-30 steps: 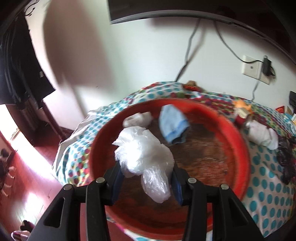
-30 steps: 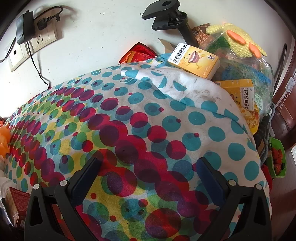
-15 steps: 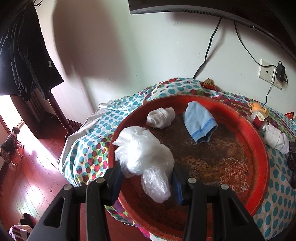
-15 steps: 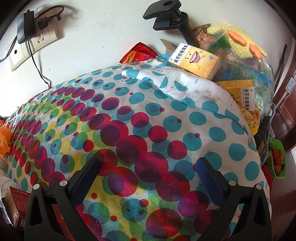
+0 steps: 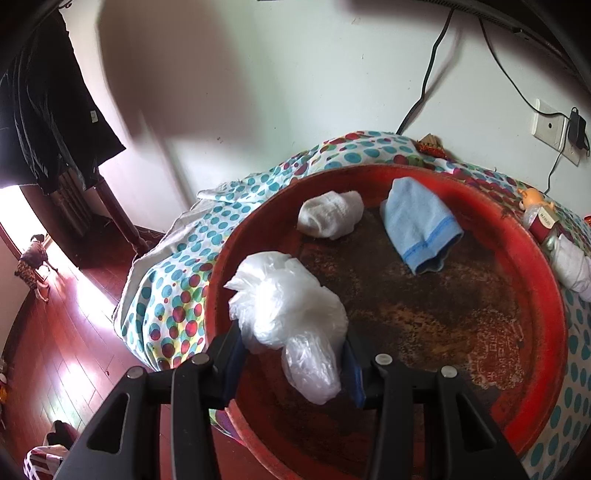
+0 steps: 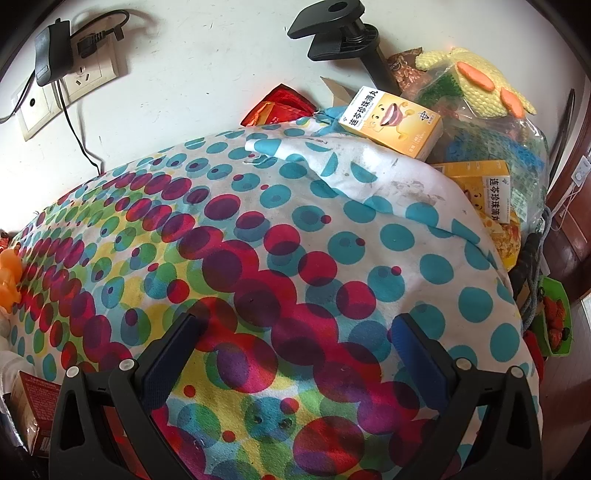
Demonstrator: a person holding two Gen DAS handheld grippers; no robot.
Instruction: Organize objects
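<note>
In the left wrist view my left gripper (image 5: pixel 291 350) is shut on a crumpled clear plastic bag (image 5: pixel 288 314) and holds it over the near left part of a big red basin (image 5: pixel 546 332). Inside the basin lie a rolled white sock (image 5: pixel 330 219) and a folded light blue cloth (image 5: pixel 421 225). In the right wrist view my right gripper (image 6: pixel 295 328) is open and empty, above the polka-dot cloth (image 6: pixel 258 240).
The basin sits on the dotted table cloth (image 5: pixel 177 295). A red box (image 5: pixel 543 221) and a white roll (image 5: pixel 572 266) lie right of it. Yellow boxes (image 6: pixel 391 122), a knitted toy (image 6: pixel 476 81) and a black clamp (image 6: pixel 343 33) crowd the far right. A wall socket (image 6: pixel 74 70) holds a charger.
The left gripper has drawn back and to the left with the bag, so the basin now shows further off and more to the right. The right gripper has stayed put.
</note>
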